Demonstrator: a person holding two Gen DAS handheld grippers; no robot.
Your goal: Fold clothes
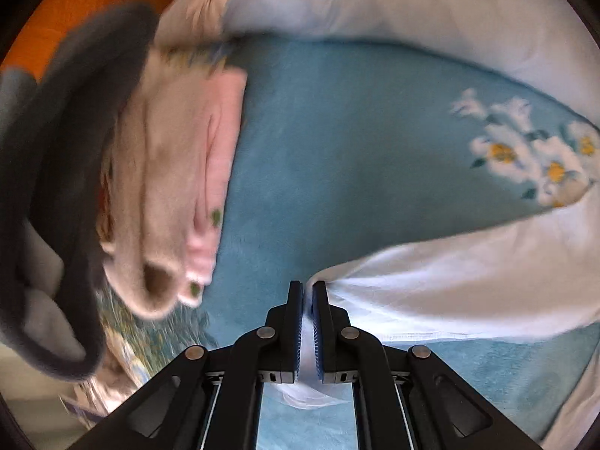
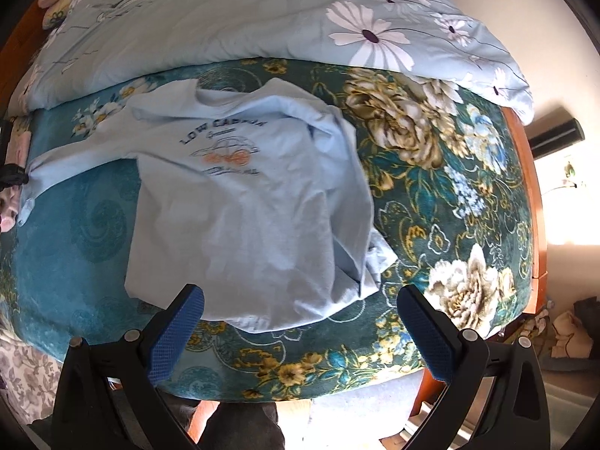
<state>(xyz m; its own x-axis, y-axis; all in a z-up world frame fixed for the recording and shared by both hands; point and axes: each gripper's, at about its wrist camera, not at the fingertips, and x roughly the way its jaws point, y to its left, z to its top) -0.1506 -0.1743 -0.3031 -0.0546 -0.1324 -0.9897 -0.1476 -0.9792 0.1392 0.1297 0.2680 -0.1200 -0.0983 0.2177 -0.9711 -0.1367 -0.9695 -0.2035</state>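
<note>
A light blue T-shirt (image 2: pixel 240 202) with a dark "LOW CARBON" print lies face up on the teal floral bedspread (image 2: pixel 431 172). Its right side is bunched and folded inward. Its left sleeve (image 2: pixel 41 176) is stretched out to the left. My left gripper (image 1: pixel 307 292) is shut on that sleeve's end, whose pale cloth (image 1: pixel 450 285) runs off to the right in the left wrist view. My right gripper (image 2: pixel 300 300) is open and empty, hovering just above the shirt's bottom hem.
A stack of folded clothes, beige and pink (image 1: pixel 180 172), with a dark grey garment (image 1: pixel 67 172) beside it, lies left of the left gripper. A pale blue floral duvet (image 2: pixel 225 15) covers the far half of the bed. The wooden bed edge (image 2: pixel 525 172) runs along the right.
</note>
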